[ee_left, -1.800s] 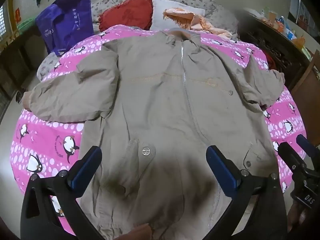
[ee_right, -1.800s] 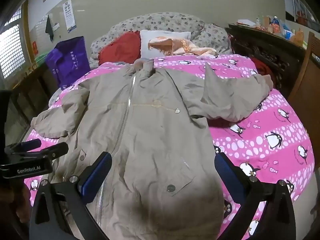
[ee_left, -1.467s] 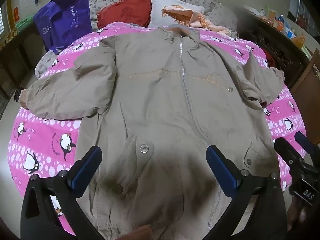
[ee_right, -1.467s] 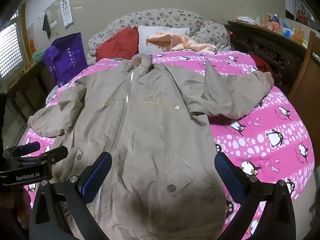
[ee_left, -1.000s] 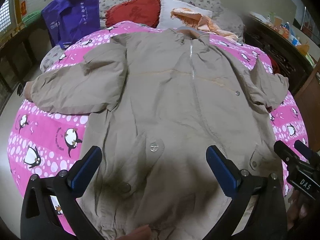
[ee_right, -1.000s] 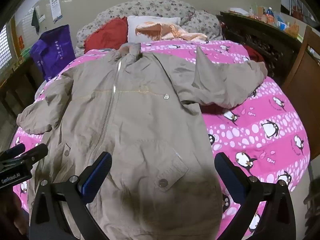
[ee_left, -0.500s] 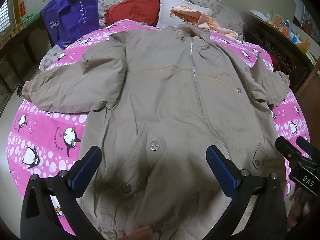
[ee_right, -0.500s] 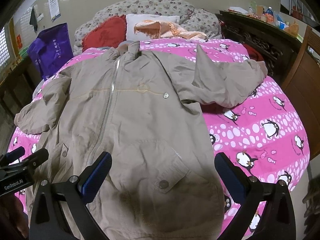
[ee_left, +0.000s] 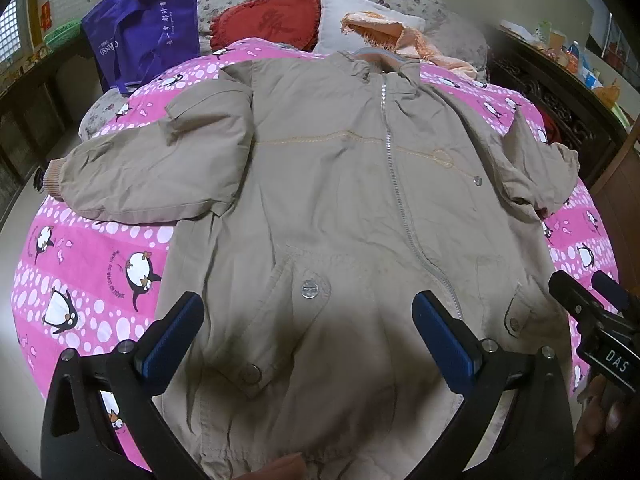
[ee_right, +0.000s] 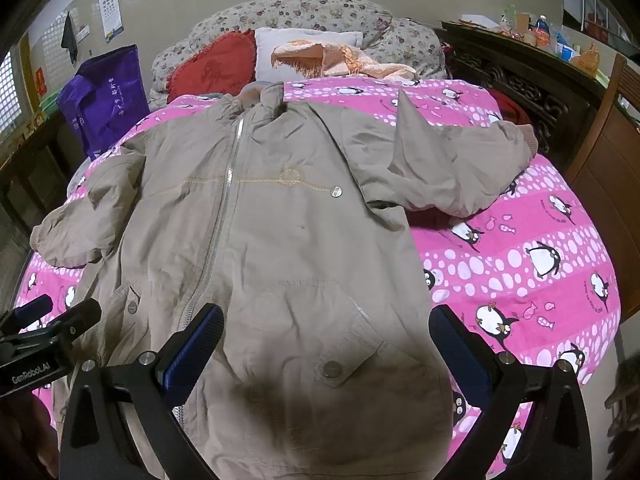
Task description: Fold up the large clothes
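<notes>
The tan jacket lies face up, zipped, spread flat across the bed w/ collar toward the pillows and hem nearest the cameras. Its zipper runs down the middle; snap buttons show on the pocket flaps. One sleeve stretches out sideways on the viewer's left, cuff near the bed edge. The other sleeve lies out to the right, rumpled, w/ a fold poking up.

The left gripper hangs over the lower front near the hem — fingers spread wide, nothing between them. The right gripper sits over the pocket on the other side of the zipper, fingers likewise wide apart & empty. Contact w/ the fabric can't be told from either view.

Under the jacket is a pink penguin-print bedspread. At the head: a red heart cushion, a white pillow w/ a peach cloth draped on it, and a purple tote bag at the left. A dark wooden cabinet stands along the right side, small items on top.
</notes>
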Motion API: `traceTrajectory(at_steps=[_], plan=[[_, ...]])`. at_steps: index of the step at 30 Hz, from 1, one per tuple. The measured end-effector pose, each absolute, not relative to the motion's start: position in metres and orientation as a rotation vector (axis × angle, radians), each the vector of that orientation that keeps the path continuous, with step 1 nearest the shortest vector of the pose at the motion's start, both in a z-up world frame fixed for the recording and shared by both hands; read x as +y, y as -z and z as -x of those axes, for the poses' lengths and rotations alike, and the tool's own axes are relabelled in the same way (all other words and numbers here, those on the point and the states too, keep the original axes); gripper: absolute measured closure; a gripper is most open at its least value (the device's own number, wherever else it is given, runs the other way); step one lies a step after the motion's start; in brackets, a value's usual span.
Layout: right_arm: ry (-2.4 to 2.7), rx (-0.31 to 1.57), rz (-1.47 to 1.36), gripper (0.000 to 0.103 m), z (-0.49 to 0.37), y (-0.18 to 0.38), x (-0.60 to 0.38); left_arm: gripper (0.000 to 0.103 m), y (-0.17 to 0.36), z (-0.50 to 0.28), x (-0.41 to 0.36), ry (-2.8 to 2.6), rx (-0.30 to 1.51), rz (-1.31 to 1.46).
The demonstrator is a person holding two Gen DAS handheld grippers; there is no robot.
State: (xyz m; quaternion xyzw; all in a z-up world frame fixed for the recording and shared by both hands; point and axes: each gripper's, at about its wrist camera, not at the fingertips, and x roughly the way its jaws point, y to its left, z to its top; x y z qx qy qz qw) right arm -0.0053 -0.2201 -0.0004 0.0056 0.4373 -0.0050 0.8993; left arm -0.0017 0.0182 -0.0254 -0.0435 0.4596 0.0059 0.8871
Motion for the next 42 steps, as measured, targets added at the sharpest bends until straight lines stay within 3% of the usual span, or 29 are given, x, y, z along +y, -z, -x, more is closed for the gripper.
traceTrajectory(at_steps=[42], plan=[[-0.013,0.884,-0.013,0.000,-0.007,-0.001,-0.212,0.000,0.030,-0.014,0.018,-0.023,0.967,0.072]])
